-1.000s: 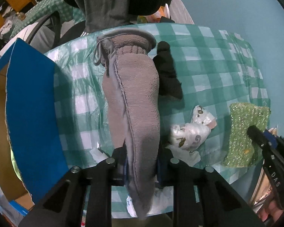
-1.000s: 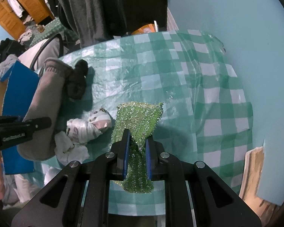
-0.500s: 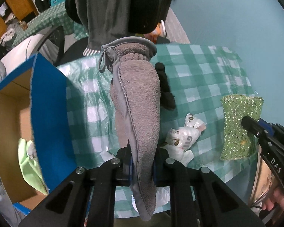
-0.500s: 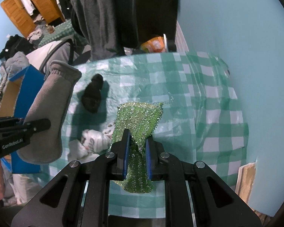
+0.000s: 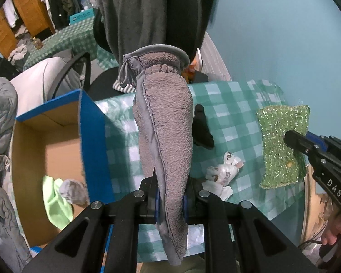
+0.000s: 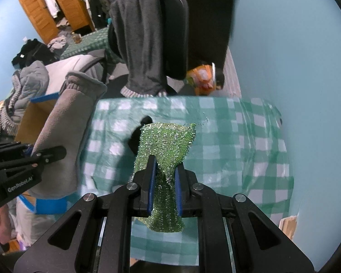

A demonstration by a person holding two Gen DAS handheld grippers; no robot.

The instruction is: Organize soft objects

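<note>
A: What is held by the left gripper (image 5: 170,201)?
B: A grey fuzzy mitten (image 5: 166,122) is pinched tight between its pads. The mitten is held up above the surface (image 5: 234,104) with the green and white checked cloth.

A: And the right gripper (image 6: 165,182)?
B: It is closed all the way on a sparkly green sponge cloth (image 6: 167,141), which is also lifted clear of the surface.

A: Can any words be read?
B: "GenRobot.AI" is printed on the side of the left gripper, and the letters "DAS" are seen on the right one.

A: What is left lying on the surface?
B: A black sock (image 5: 201,129) is lying there, and a crumpled white printed cloth (image 5: 222,173) is near the front edge of the surface.

A: What is beside the surface?
B: A blue cardboard box (image 5: 93,136) is stood just to the left of the surface. A light green cloth (image 5: 54,202) and a grey sock (image 5: 73,191) are seen inside it.
</note>
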